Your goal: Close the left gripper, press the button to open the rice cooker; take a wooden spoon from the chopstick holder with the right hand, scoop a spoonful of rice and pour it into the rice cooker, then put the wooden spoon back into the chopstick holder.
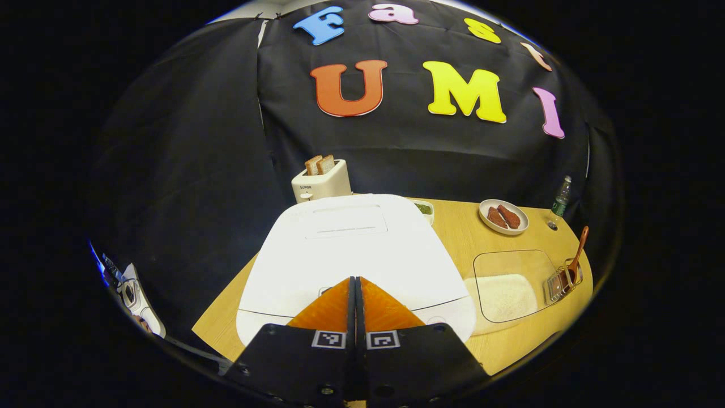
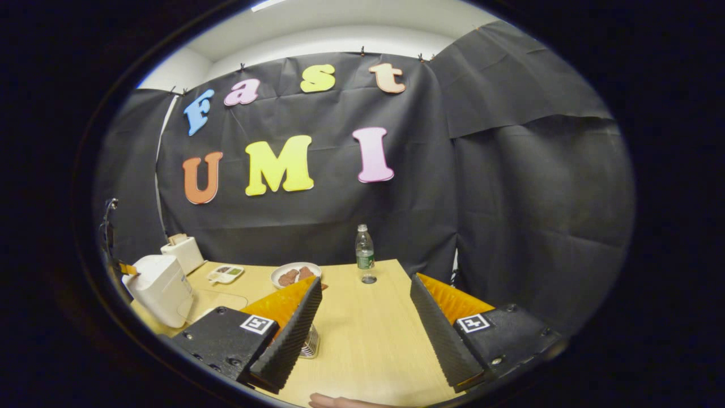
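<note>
The white rice cooker (image 1: 351,249) stands closed right in front of my left gripper (image 1: 355,280). That gripper is shut with nothing in it, and its tips are over the front edge of the lid. To the right, a wooden spoon (image 1: 579,249) stands in the wire chopstick holder (image 1: 561,280), beside a clear container of rice (image 1: 507,292). My right gripper (image 2: 362,334) hangs open and empty above the table. The holder (image 2: 310,343) peeks out behind its left finger. In the right gripper view the rice cooker (image 2: 161,289) stands far left.
A toaster (image 1: 321,180) with bread stands behind the cooker. A small dish of greens (image 1: 423,208), a plate of meat (image 1: 503,216) and a water bottle (image 1: 561,201) line the back of the wooden table (image 2: 368,317). A fingertip (image 2: 334,401) shows at the bottom edge.
</note>
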`<move>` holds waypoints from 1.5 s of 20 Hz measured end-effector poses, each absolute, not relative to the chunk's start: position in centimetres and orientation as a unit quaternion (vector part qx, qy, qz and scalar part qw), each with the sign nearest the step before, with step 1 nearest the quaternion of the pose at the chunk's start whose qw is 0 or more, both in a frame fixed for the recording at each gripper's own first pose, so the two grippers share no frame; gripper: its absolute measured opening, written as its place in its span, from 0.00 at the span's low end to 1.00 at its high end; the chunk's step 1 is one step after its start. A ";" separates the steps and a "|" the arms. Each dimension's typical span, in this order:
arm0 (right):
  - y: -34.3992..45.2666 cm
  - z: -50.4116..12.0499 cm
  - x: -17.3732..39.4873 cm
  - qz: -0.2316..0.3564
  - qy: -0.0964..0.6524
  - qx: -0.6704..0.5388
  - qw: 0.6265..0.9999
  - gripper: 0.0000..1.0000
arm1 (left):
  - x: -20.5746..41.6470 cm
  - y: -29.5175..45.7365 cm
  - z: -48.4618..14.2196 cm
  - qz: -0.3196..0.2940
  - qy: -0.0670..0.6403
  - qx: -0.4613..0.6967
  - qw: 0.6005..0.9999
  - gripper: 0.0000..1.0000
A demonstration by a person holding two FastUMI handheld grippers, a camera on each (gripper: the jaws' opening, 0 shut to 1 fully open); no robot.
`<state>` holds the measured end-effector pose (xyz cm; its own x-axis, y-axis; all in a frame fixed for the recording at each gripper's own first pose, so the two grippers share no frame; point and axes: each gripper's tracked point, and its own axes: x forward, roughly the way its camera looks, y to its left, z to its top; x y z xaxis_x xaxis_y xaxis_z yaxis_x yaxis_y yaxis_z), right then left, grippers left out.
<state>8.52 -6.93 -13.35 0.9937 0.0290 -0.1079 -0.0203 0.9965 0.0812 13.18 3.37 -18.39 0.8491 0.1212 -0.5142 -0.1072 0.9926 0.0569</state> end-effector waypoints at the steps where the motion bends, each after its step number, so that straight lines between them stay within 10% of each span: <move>1: -6.6 -13.5 8.5 0.017 0.056 0.038 0.998 1.00 | 13.5 3.3 -18.1 0.059 0.255 0.011 0.965 0.00; 13: -4.5 -16.8 9.2 0.037 0.071 0.004 0.997 1.00 | 12.4 4.6 -10.8 0.068 0.151 0.021 0.986 0.03; 17: -2.2 -18.4 10.3 0.062 0.077 0.003 0.995 0.99 | 9.3 3.6 -10.6 0.051 0.160 0.021 0.986 0.18; 18: -1.5 -18.8 10.7 0.069 0.081 0.006 0.994 1.00 | 8.2 2.8 -10.3 0.037 0.158 0.021 0.987 0.48; 21: 0.7 -19.8 11.8 0.090 0.085 0.012 0.992 1.00 | 5.5 1.3 -8.9 0.015 0.128 0.013 0.992 0.94; 30: 5.3 -24.9 18.3 0.112 0.117 0.014 0.987 1.00 | -3.5 0.1 -6.6 0.028 0.020 0.035 0.999 0.96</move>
<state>18.35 5.32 -24.87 0.9475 0.2248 -0.2275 -0.2182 0.9744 0.0540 -3.46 0.06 -6.59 0.9977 0.0566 -0.0384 -0.0538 0.9961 0.0701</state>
